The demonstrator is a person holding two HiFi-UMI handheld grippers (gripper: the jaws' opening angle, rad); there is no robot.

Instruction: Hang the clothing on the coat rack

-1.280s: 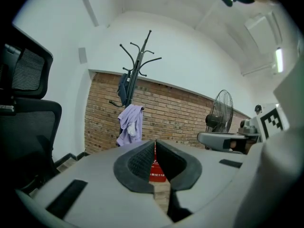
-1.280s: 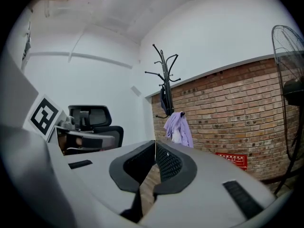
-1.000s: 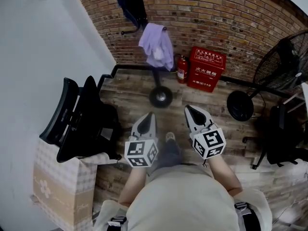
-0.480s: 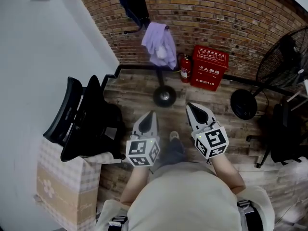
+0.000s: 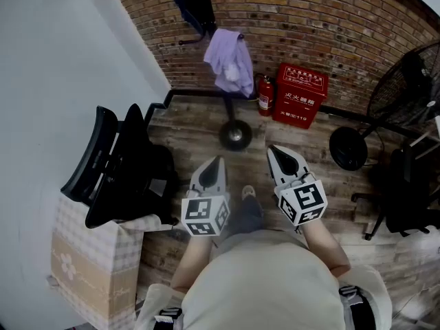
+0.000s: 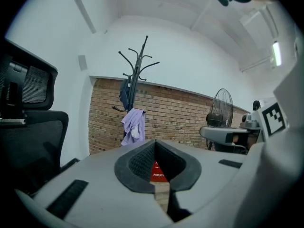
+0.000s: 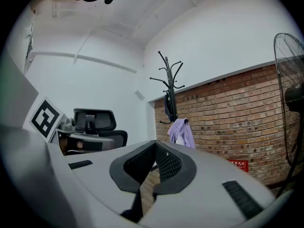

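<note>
A black office chair (image 5: 117,163) stands at the left wall, and beside it the left gripper (image 5: 216,163) is clenched on nothing. Ahead, the lilac garment (image 5: 230,60) hangs on the coat rack (image 5: 234,133), hiding much of its pole; the head view's top edge cuts off a dark garment (image 5: 191,2) above. The right gripper (image 5: 273,152) is clenched too, empty, well apart from the rack.

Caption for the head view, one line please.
Left gripper and right gripper, shut and empty, face the coat rack holding a lilac garment.
</note>
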